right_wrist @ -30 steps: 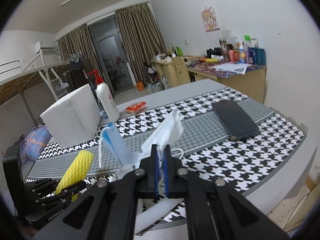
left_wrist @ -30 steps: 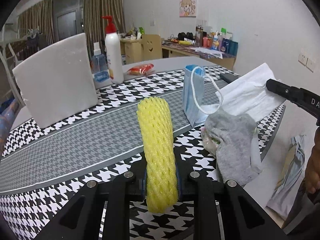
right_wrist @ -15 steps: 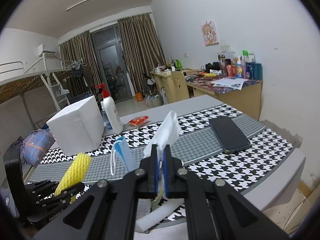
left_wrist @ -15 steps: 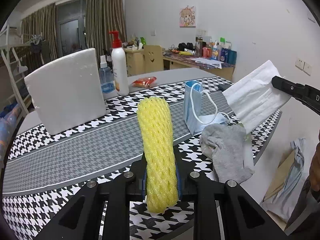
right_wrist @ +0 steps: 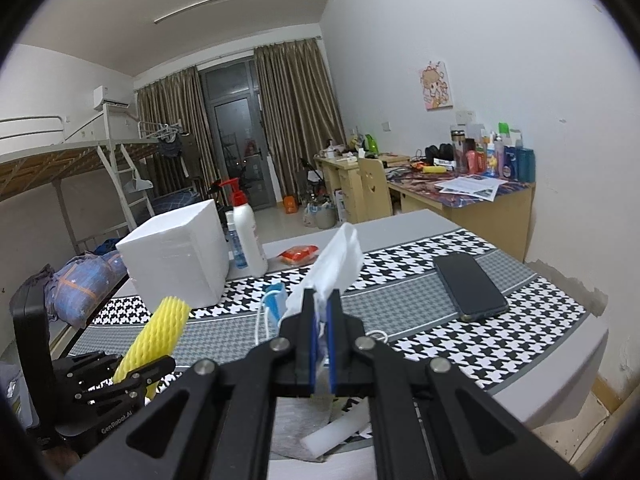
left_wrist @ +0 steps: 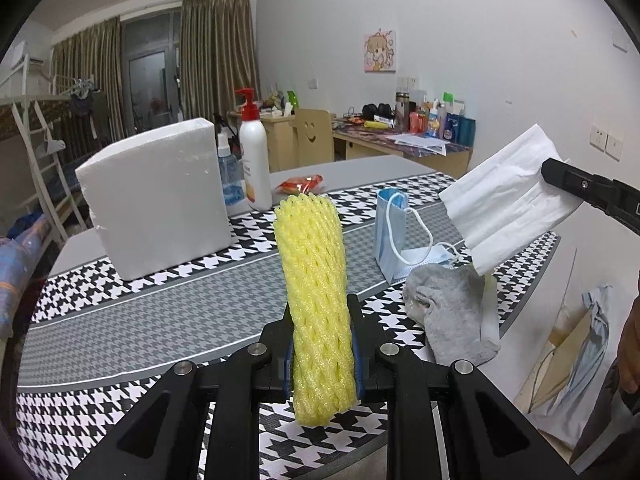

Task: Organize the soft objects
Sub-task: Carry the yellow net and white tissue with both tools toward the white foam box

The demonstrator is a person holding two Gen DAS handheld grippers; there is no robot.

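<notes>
The yellow foam net sleeve (left_wrist: 316, 304) stood nearly upright between the pads of the left gripper (left_wrist: 320, 354), which was clamped on its lower part; the sleeve's top rose clear above the houndstooth tablecloth (left_wrist: 132, 320) and its bottom end hung just below the jaws. It was a soft, lattice-textured tube, slightly squeezed where the blue pads pinched it. The right gripper (right_wrist: 322, 344) was shut tight on a folded white paper tissue (right_wrist: 340, 258), a thin, creased rectangle sticking up and away from the fingertips; how much of it lay inside the jaws could not be made out.

To the right of the sleeve, on the tablecloth, lay a crumpled grey sock (left_wrist: 452, 316), partly covering a white foam piece (left_wrist: 490, 312) whose shape was mostly hidden. Behind the sock, a blue surgical mask (left_wrist: 390, 240) stood folded with its white ear loops trailing. Left of the sleeve and further back sat a blocky white polystyrene box (left_wrist: 156, 196), with a red-topped pump bottle (left_wrist: 254, 164) and a small blue spray bottle (left_wrist: 229, 176) beside it. A dark phone (right_wrist: 470, 286) lay flat at the cloth's far right. A hand (left_wrist: 630, 356) was cut off at the frame edge.
</notes>
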